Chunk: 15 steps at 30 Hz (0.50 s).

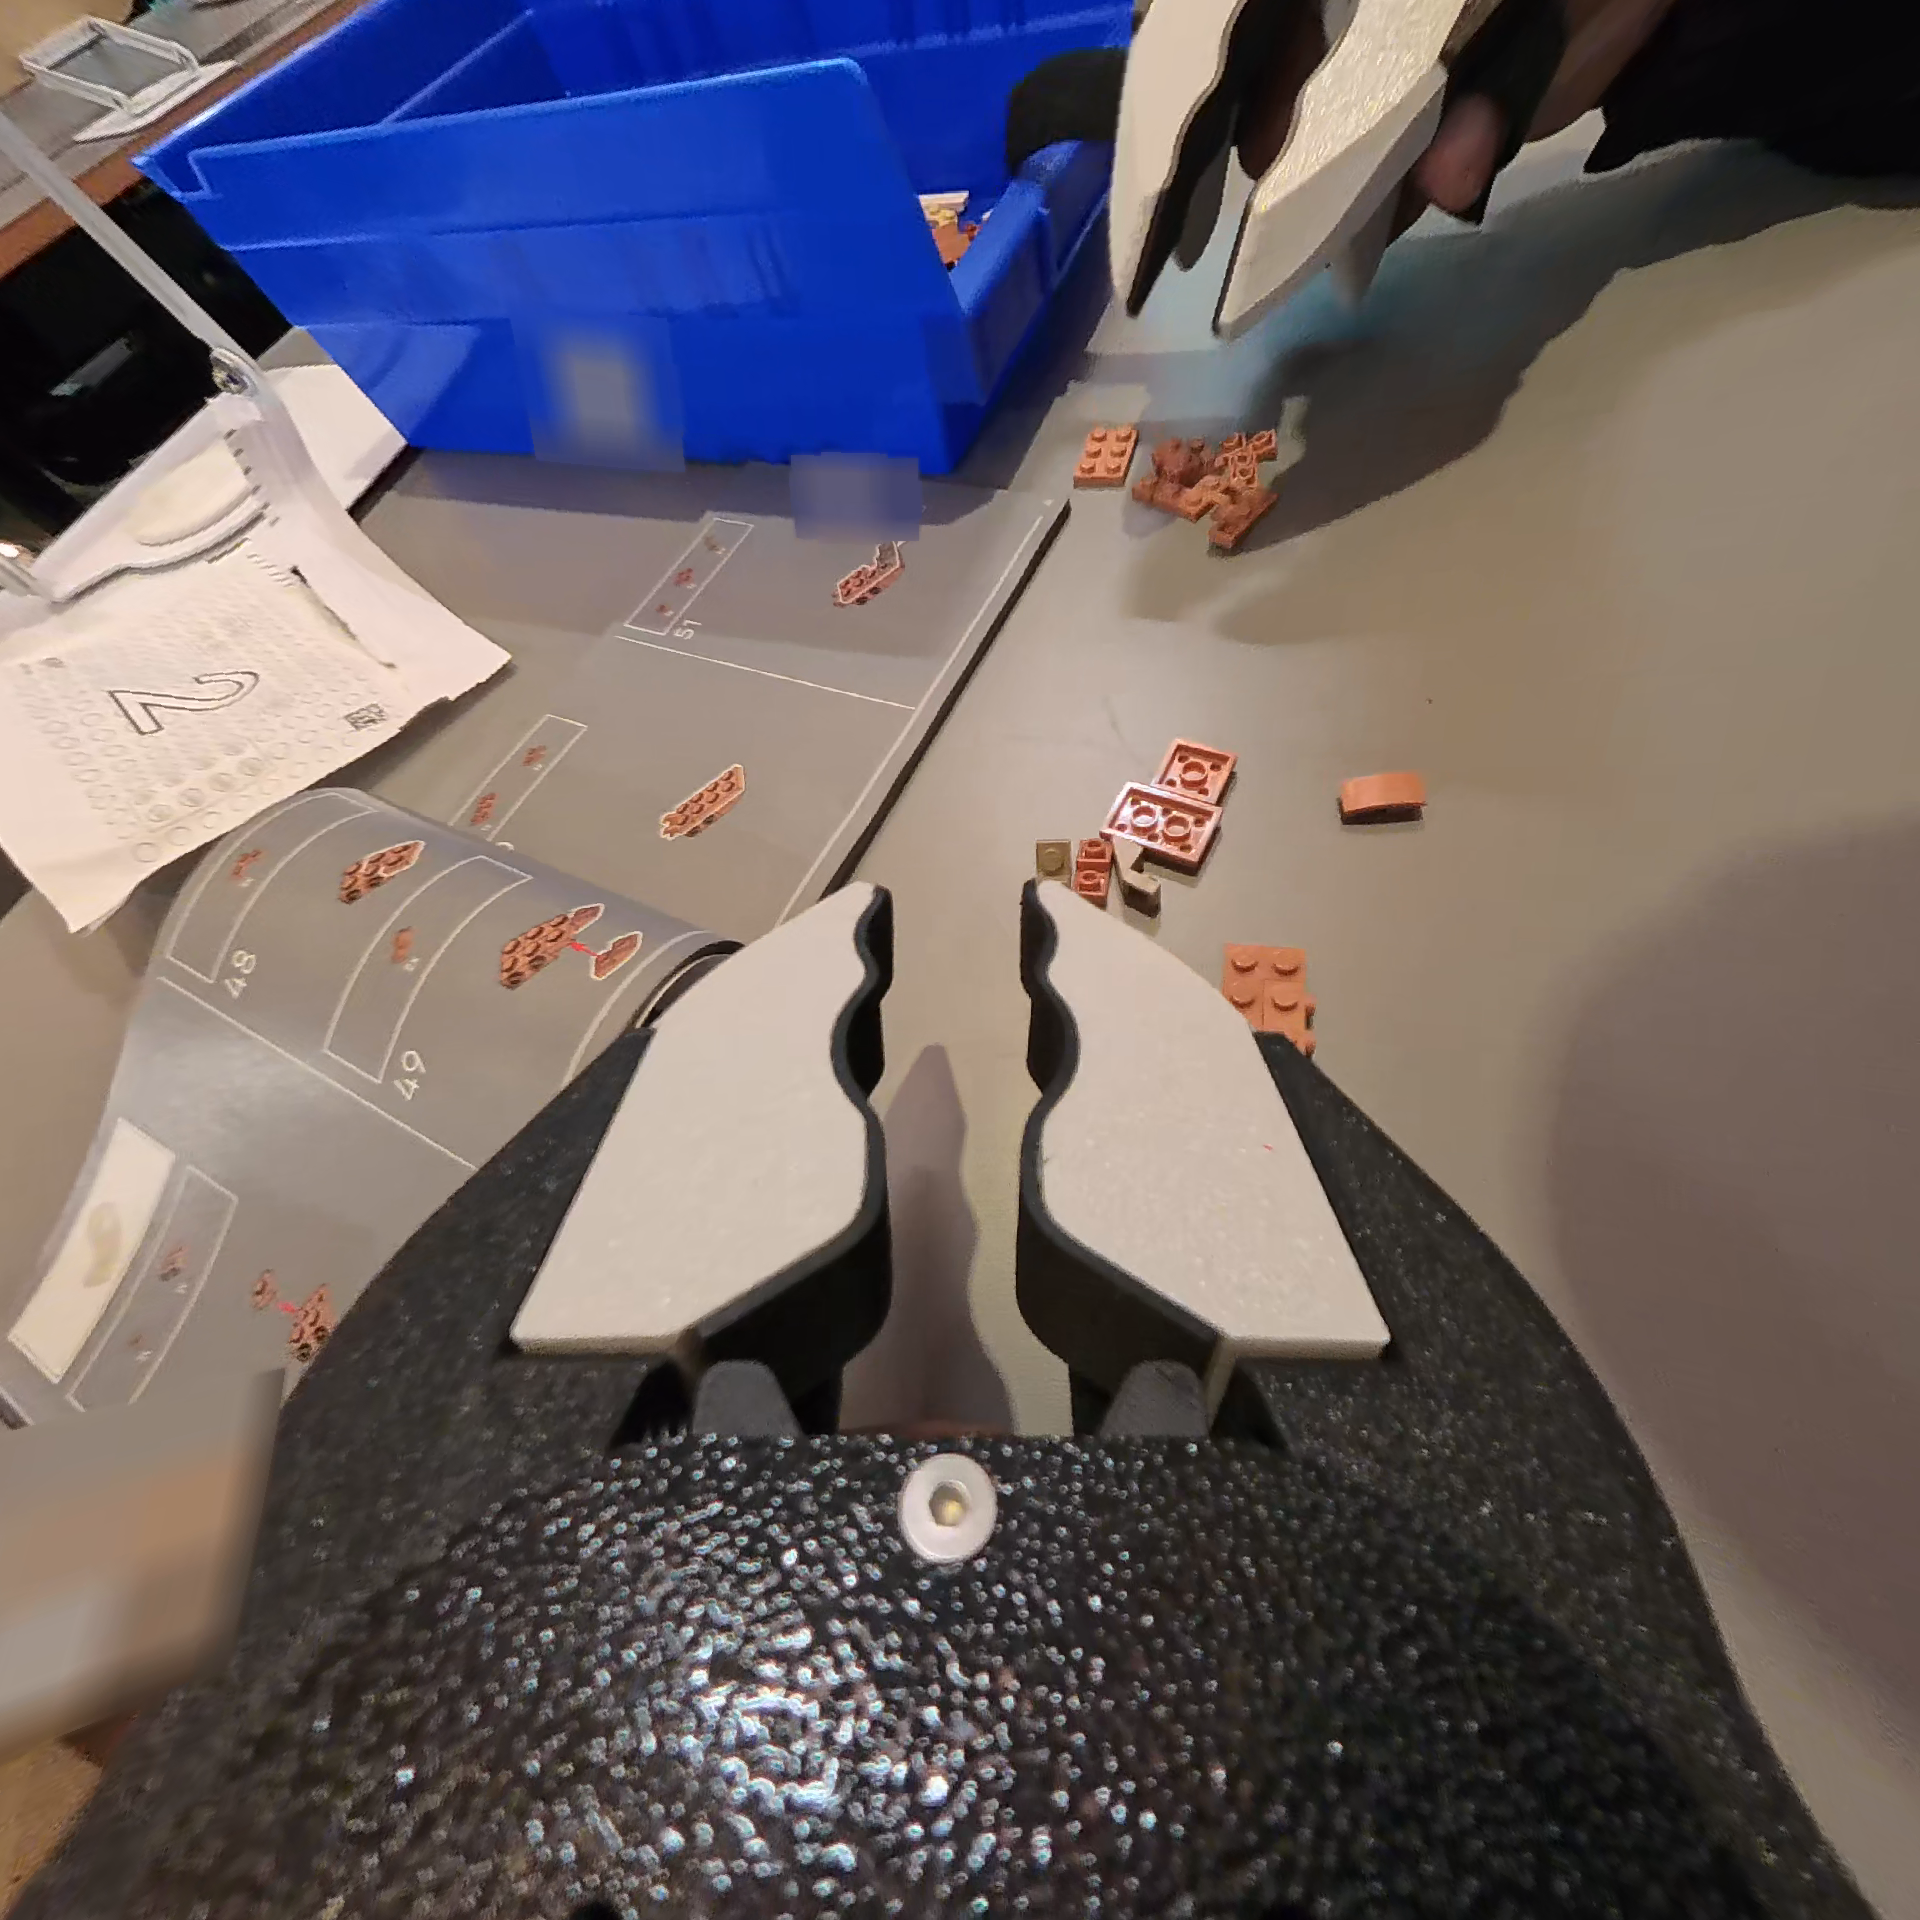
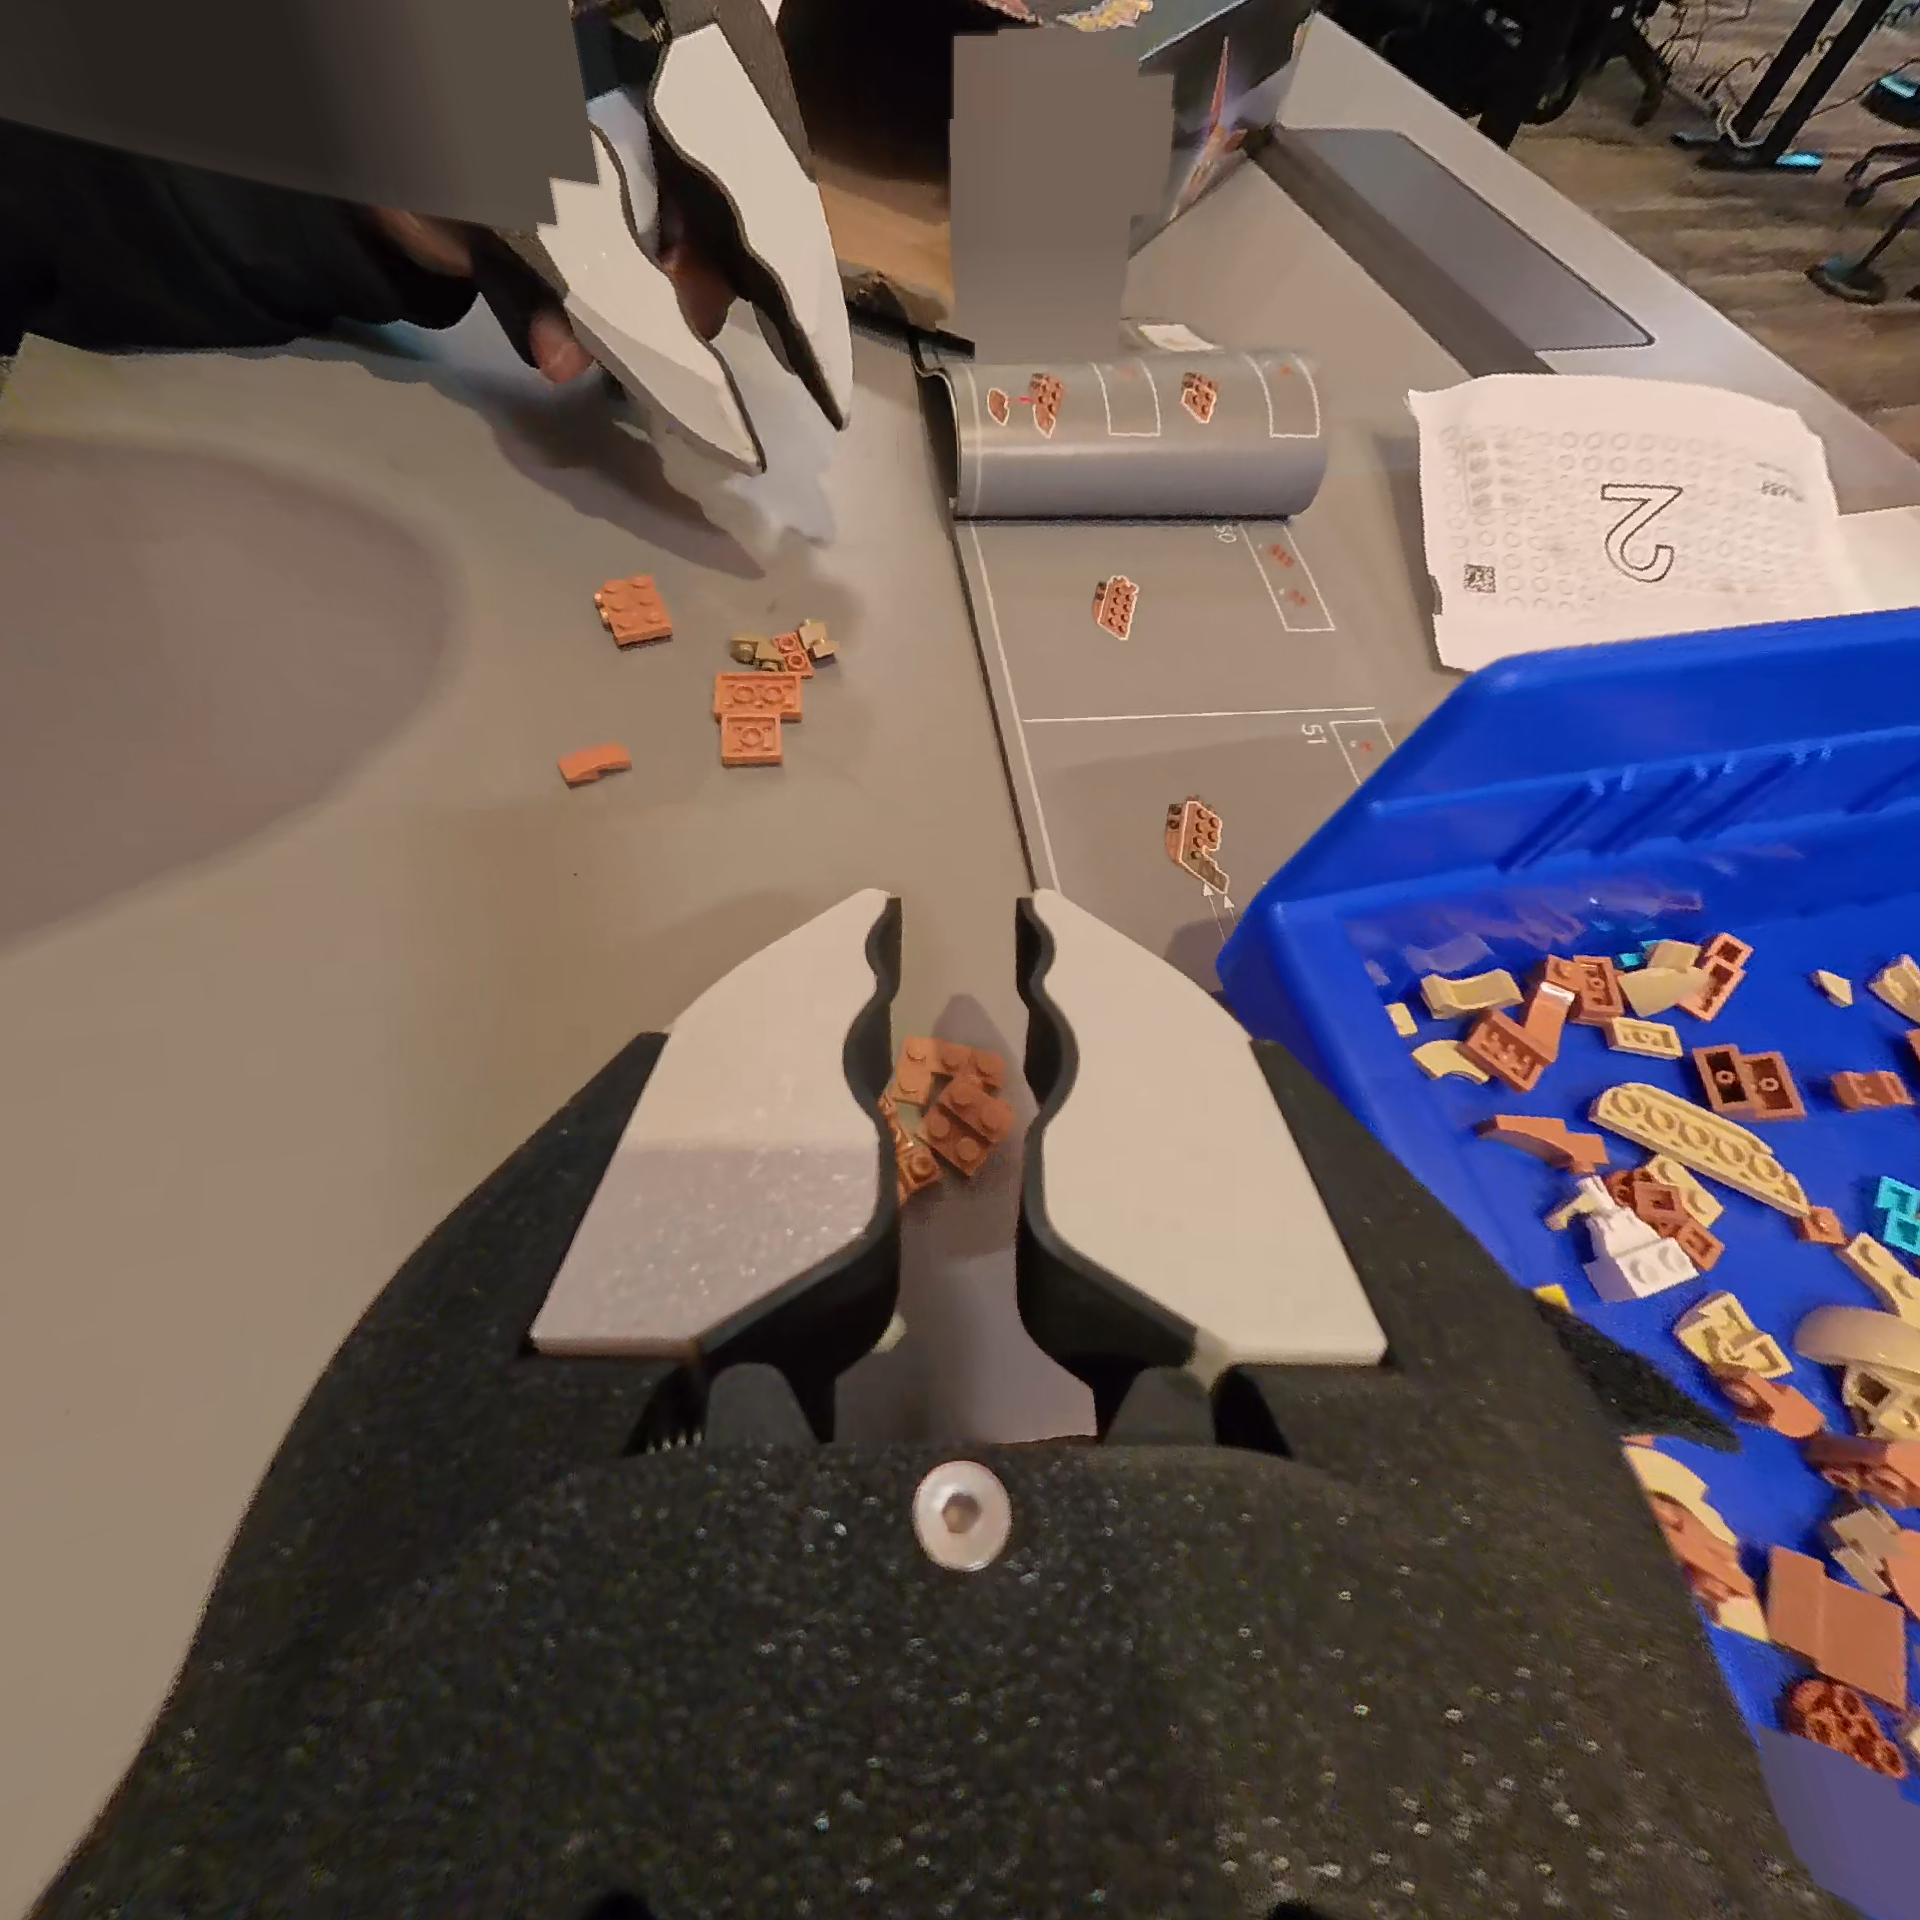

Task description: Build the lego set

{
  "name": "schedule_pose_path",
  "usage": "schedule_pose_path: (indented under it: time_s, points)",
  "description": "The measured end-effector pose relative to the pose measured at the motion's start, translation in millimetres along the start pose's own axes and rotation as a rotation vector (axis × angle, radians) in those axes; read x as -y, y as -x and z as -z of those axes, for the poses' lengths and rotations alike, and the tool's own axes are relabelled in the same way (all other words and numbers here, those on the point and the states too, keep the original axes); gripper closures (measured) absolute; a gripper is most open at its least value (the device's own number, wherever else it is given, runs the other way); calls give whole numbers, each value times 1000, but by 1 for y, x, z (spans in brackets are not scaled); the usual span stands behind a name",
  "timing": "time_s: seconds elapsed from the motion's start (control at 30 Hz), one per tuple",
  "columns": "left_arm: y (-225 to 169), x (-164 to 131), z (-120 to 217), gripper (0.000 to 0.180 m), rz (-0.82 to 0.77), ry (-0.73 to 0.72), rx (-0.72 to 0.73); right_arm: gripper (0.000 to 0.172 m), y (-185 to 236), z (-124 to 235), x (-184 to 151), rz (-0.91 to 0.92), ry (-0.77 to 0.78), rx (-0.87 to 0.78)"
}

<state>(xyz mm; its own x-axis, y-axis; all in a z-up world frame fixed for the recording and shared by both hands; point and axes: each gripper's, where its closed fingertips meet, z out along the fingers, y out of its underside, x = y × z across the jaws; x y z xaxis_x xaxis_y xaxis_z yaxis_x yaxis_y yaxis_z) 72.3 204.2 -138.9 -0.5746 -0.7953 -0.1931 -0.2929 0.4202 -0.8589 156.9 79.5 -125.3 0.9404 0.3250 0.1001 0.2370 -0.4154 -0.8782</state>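
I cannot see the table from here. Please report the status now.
Left gripper open, holding nothing, beside loose brown bricks. Right gripper open above a brown brick pile. Blue bin at its right.

Each handheld gripper has a broad black body with a pebbled, grainy plastic surface that glints under the light. On the left gripper [image 1: 956, 914], a round silver screw [image 1: 945, 1509] sits in the body's centre at 6 o'clock from the fingers. The two fingers [image 1: 727, 1132] are flat pale-grey plates with wavy inner edges, lined by black rubbery pads. The right gripper [image 2: 956, 920] is built alike, its hex-socket silver screw [image 2: 961, 1514] in the same spot. At 10 o'clock in the right wrist view, a black sleeve [image 2: 208, 249] shows.
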Motion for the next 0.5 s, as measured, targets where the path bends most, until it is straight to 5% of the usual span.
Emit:
schedule_pose_path:
  time_s: [0.5]
  points:
    - [1, -3, -1, 158, -11, 18, 8, 158, 1, 32, -37, 43, 128, 79]
